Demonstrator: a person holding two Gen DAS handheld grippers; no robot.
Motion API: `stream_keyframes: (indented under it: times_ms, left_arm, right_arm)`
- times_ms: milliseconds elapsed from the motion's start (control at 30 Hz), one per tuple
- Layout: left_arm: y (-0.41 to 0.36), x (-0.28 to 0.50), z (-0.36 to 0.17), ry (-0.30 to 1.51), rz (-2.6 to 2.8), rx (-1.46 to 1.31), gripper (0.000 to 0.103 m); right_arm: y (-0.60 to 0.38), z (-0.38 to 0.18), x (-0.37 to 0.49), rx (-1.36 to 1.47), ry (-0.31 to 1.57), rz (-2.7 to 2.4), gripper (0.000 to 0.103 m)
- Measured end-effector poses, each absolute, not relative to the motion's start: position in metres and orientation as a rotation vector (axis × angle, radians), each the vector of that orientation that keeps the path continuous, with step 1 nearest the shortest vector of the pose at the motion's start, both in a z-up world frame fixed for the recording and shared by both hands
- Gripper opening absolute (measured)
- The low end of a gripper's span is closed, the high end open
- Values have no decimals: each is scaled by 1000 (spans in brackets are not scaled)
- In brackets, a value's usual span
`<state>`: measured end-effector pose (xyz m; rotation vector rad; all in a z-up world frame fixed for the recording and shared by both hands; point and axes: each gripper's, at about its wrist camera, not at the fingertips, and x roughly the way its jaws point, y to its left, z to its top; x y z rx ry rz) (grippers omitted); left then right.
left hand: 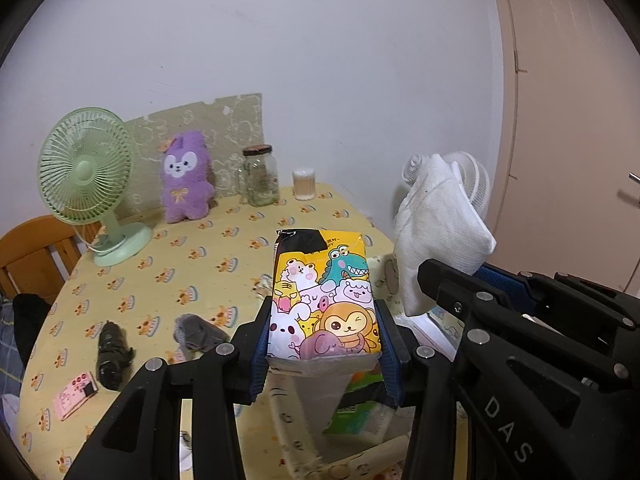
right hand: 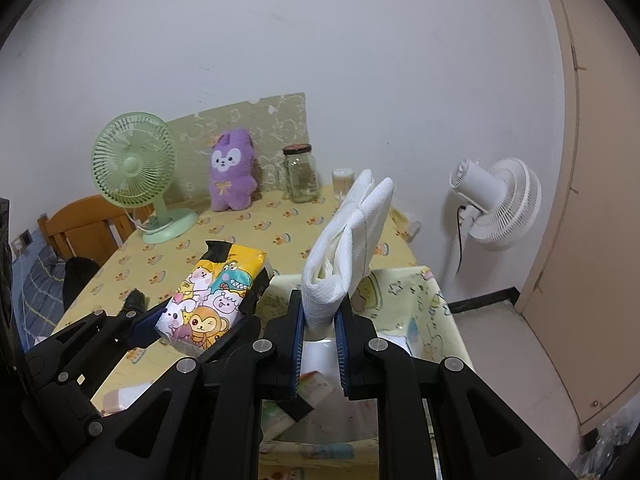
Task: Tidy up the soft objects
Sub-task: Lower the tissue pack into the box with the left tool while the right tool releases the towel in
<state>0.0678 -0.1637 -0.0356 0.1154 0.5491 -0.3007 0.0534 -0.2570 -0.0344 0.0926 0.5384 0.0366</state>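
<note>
Yellow-cloth table (left hand: 160,264): L gripper (left hand: 324,344) clamps tissue pack (left hand: 320,300), R gripper (right hand: 320,344) pinches white cloth (right hand: 348,248), both aloft; dark socks (left hand: 112,356) etc. left.

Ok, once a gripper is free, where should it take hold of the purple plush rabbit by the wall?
Grip the purple plush rabbit across its narrow waist, just under the white face, coming straight from the front. It stands upright against the patterned board, so the back is likely blocked. The green desk fan and the glass jar flank it, but with gaps, probably leaving room for open fingers.
</note>
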Motion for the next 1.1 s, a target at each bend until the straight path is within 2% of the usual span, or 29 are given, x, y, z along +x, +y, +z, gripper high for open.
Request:
stream_keyframes:
  times_ms: [233, 400, 467, 533, 700, 833, 1000, 1067, 1100]
  left_arm:
    - [-182, 77, -50, 613, -315, 132, 52]
    - [-189, 80, -56, 646, -321, 132, 67]
    - [-191, 80, -57, 656, -317, 140, 78]
    - [-193, 79, -57, 654, -304, 151, 84]
    - [-195, 80, -62, 680, -297, 162, 85]
    - [-196, 81, -64, 688, -293, 165, 85]
    - [-197, 77, -64, 686, -306, 166, 88]
    - [-198, 75, -62, 685, -319, 161, 89]
    - [-198, 73, -61, 676, -321, 160, 90]
  right_arm:
    - [-275, -50, 61, 122, 588, 8, 17]
    - [-283, -57, 65, 131, 610, 6, 17]
    - [-285, -59, 65, 143, 624, 12, 17]
    - [-287, -62, 66, 151, 631, 16, 17]
    - [-289, -68, 69, 168, 663, 34, 17]
    - [-291, -71, 72, 174, 674, 38, 25]
    - [-292, -70, 70, 146, 676, 3, 49]
    - [-294, -69, 68, 153, 675, 1, 63]
    - [-294, -69, 67, 158, 674, -3, 67]
